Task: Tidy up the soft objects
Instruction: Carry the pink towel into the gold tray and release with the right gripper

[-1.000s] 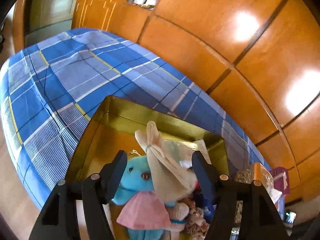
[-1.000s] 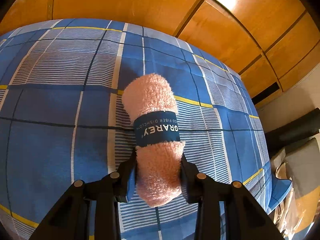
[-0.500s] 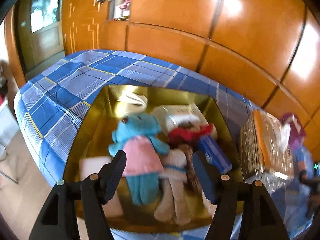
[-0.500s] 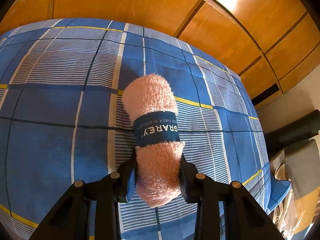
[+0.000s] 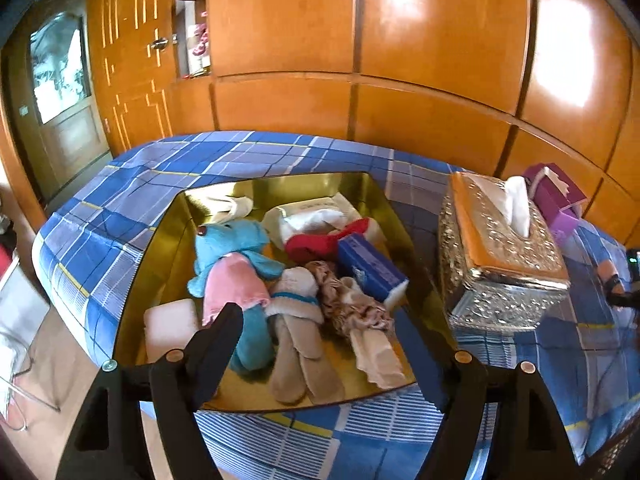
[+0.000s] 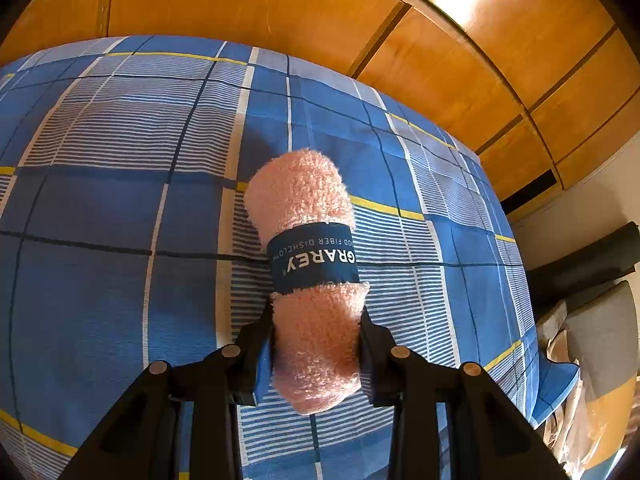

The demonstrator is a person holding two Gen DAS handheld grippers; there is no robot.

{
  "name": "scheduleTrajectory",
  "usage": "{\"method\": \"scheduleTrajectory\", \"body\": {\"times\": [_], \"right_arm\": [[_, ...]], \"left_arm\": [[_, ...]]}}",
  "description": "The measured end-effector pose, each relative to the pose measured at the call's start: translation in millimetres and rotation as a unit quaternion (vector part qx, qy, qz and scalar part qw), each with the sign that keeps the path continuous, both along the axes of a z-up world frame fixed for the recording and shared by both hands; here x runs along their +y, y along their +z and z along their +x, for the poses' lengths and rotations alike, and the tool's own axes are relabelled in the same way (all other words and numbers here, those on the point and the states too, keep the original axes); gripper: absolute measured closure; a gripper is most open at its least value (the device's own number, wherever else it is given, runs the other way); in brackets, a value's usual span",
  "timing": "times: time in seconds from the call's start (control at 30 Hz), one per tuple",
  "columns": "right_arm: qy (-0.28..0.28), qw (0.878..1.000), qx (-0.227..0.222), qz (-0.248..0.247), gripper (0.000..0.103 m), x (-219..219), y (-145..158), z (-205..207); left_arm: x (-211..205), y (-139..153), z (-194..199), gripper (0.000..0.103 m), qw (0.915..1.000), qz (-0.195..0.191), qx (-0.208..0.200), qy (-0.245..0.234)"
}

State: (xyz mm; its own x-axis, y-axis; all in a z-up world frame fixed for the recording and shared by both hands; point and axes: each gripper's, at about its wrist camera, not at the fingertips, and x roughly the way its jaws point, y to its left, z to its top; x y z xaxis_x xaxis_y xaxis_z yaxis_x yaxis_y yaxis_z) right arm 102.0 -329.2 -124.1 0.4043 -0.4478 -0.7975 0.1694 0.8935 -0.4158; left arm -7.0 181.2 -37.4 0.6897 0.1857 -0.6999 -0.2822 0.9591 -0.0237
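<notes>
1. Right tool (image 6: 316, 344): clenched on the near end of a rolled pink fleecy dishcloth (image 6: 308, 256) banded with a dark blue paper sleeve; both black fingers press its sides. The roll points away from the tool above the blue, white and yellow checked bedspread (image 6: 100, 220); whether its far end touches the cloth cannot be told.
2. Left tool (image 5: 332, 352): released, its jaws opening, nothing between them; it hovers at the near edge of the shiny gold rectangular metal tray (image 5: 168, 248).
3. Landmark: the gold tray rests on the checked bedspread, in front of orange wooden wall panels (image 5: 432, 40).
4. Inside the tray: a turquoise plush toy in a pink dress (image 5: 232, 272) at left; a beige sock pair (image 5: 296, 340) just right of it; a crumpled patterned cloth (image 5: 348, 300) beside that; a blue tissue pack (image 5: 370, 268) and a red soft item (image 5: 316, 244) toward the right rear; a white block (image 5: 170, 328) in the near-left corner.
5. Right of the tray: an ornate silver tissue box with orange top (image 5: 500, 264), just beside it; a purple box (image 5: 556, 196) behind that.
</notes>
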Motion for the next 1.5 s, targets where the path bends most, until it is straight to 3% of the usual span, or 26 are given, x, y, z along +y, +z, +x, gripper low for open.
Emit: {"method": "scheduleTrajectory", "body": {"times": [0.4,0.57,0.9,1.27,1.5], "right_arm": [[-0.015,0.999,0.001,0.040,0.070,-4,3,0],[-0.026,0.995,0.013,0.092,0.071,-3,9,-2],[0.013,0.989,0.036,0.145,0.071,45,10,-17],[0.008,0.982,0.037,0.185,0.071,70,15,-12],[0.047,0.979,-0.007,0.197,0.071,96,58,-1]], "left_arm": [[-16,0,0,0.024,0.9995,0.010,0.000,-0.031],[-17,-2,-2,0.024,0.9993,0.002,0.001,-0.038],[-18,-5,-7,0.024,0.9986,-0.006,0.001,-0.053],[-14,-6,-14,0.024,0.9983,-0.006,-0.002,-0.058],[-14,-10,-15,0.024,0.9982,-0.011,0.002,-0.059]]}}
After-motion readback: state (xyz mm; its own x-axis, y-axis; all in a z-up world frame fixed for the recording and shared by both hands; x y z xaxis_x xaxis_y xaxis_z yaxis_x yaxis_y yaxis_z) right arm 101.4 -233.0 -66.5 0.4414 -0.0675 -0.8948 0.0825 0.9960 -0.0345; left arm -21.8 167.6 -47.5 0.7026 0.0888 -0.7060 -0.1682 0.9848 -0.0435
